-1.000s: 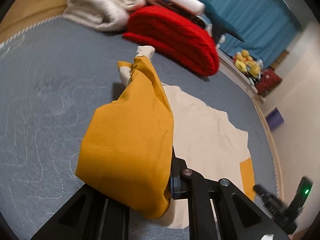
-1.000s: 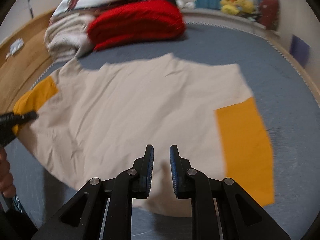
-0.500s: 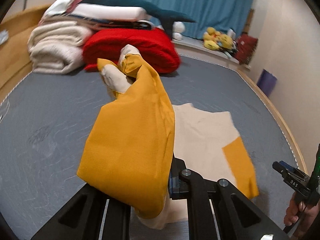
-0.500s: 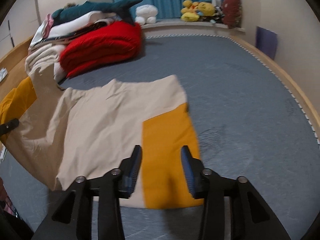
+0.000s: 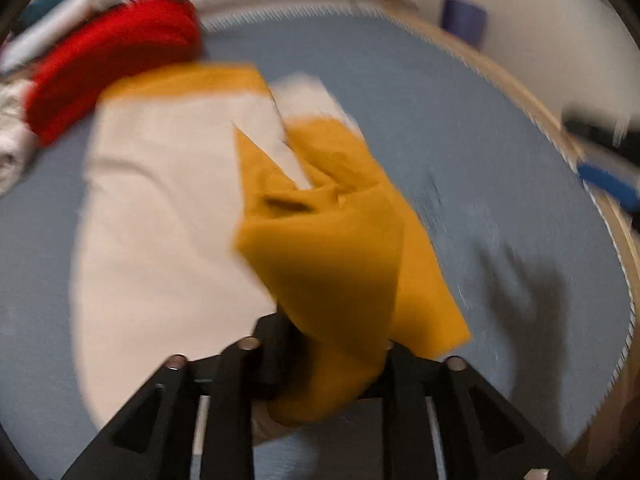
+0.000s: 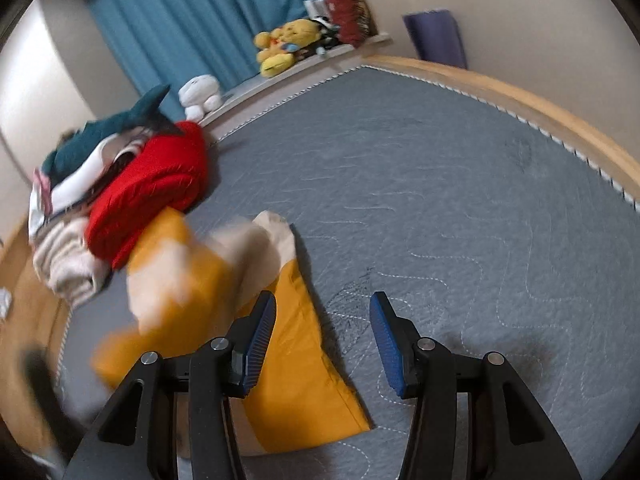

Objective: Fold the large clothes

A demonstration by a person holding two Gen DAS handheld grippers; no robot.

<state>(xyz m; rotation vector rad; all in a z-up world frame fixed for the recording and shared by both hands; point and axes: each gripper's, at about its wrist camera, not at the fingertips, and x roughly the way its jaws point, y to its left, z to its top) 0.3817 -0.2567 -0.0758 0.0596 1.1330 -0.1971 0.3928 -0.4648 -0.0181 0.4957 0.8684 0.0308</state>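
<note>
A cream shirt (image 5: 160,216) with mustard-yellow sleeves lies on the grey-blue mattress (image 5: 460,128). My left gripper (image 5: 328,364) is shut on one yellow sleeve (image 5: 332,256) and holds it folded over the shirt's body; the view is blurred. In the right wrist view the shirt (image 6: 248,248) lies bunched at left, with a yellow sleeve (image 6: 296,364) flat on the mattress (image 6: 460,200). My right gripper (image 6: 322,340) is open and empty, its left finger over that sleeve's edge.
A red folded blanket (image 6: 152,188) and a stack of folded clothes (image 6: 68,248) sit at the far left of the bed. Plush toys (image 6: 284,44) line a shelf before a blue curtain. The wooden bed frame (image 6: 540,104) runs along the right.
My left gripper has swung the yellow sleeve across over the cream body. My right gripper has opened wide and moved right, past the other sleeve's edge.
</note>
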